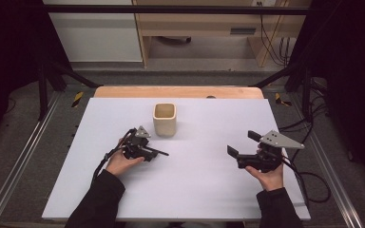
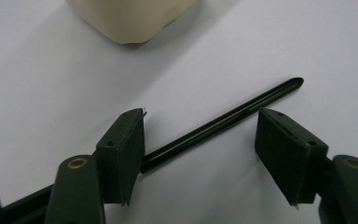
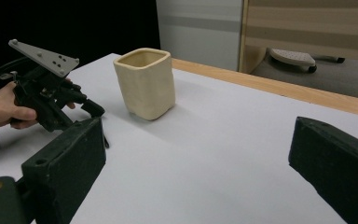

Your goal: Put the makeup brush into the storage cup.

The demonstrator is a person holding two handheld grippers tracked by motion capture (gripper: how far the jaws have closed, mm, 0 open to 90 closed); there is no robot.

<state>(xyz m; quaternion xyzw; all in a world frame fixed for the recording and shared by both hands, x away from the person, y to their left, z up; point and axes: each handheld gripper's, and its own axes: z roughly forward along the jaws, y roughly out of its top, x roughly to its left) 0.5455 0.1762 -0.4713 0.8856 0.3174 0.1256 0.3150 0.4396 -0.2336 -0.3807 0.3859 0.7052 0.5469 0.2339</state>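
Observation:
A thin black rod [image 2: 223,120] lies flat on the white board [image 1: 195,185], slanting between the two jaws of my left gripper [image 2: 201,115]. That gripper is open, its jaws standing on either side of the rod with a gap to each. In the high view the rod [image 1: 160,152] sticks out to the right of the left gripper [image 1: 147,151]. A cream square cup [image 1: 164,119] stands upright just beyond it, empty as far as I can see. My right gripper [image 1: 242,143] hovers at the board's right, open and empty, facing the cup [image 3: 145,83].
The board rests on a wooden table [image 1: 178,91] whose far edge shows behind the cup. Black frame posts [image 1: 43,90] stand at both sides, and cables [image 1: 313,180] trail off the board's right edge. A hand [image 3: 2,109] holds the left gripper.

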